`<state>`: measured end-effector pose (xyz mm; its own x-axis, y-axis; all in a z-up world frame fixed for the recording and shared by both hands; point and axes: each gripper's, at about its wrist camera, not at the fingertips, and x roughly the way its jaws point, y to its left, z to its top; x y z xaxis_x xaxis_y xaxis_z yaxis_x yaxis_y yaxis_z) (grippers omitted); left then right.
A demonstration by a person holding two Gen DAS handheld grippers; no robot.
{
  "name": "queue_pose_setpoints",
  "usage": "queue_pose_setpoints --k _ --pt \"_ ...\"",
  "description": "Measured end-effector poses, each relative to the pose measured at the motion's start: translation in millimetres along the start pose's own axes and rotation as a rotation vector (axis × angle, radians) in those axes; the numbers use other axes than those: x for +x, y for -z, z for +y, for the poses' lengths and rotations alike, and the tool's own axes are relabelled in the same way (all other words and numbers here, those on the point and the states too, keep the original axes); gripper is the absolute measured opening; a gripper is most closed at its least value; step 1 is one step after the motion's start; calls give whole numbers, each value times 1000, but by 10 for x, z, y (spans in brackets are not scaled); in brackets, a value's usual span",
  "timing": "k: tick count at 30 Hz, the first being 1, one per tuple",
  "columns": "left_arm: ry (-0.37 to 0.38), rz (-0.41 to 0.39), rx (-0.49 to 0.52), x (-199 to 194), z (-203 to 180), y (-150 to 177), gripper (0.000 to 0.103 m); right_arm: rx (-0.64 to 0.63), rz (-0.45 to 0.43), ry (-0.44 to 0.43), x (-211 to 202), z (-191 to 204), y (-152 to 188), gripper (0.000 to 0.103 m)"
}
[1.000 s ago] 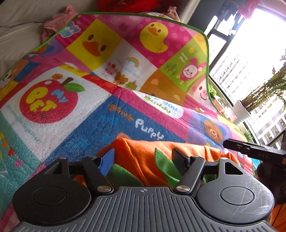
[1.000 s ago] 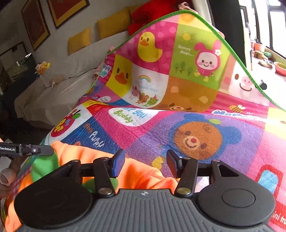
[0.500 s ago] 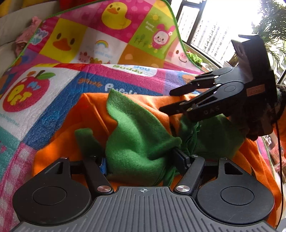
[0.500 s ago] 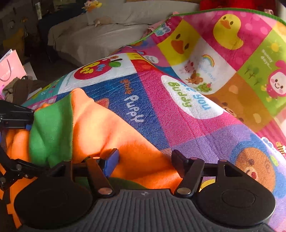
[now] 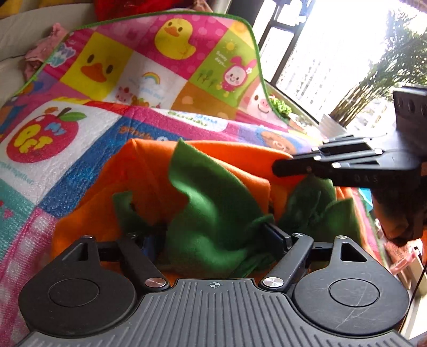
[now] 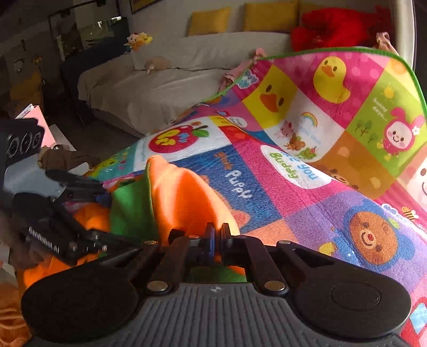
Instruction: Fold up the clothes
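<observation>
Garment (image 5: 149,170), orange fleece with green leaf flaps (image 5: 213,213), bunched on the cartoon play mat (image 5: 80,165). Right gripper (image 6: 217,235) pinched fully shut on an orange edge. Left gripper (image 5: 213,237) just been opening, fingers spread wide with a green flap between them, seemingly not pressed. Likely to slump out of shape if that flap slips free, leaving one thin pinch to carry everything. Beyond: sofa (image 6: 186,69), yellow cushions (image 6: 210,17), red heap (image 6: 333,26); each gripper crowding the other's path.
</observation>
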<state>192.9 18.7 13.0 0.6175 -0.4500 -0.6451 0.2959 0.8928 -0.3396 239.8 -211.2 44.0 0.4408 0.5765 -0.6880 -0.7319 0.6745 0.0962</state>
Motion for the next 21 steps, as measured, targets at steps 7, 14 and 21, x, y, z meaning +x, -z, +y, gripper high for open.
queue_pose_setpoints --k 7,14,21 --pt "14 -234 -31 -888 -153 -102 95 -53 27 -23 -427 731 517 4" --pt "-155 -157 17 -888 -267 259 95 -142 63 27 -431 1249 1107 4" --pt "-289 -16 52 -718 -66 872 95 24 -127 101 -1176 1022 1068 45"
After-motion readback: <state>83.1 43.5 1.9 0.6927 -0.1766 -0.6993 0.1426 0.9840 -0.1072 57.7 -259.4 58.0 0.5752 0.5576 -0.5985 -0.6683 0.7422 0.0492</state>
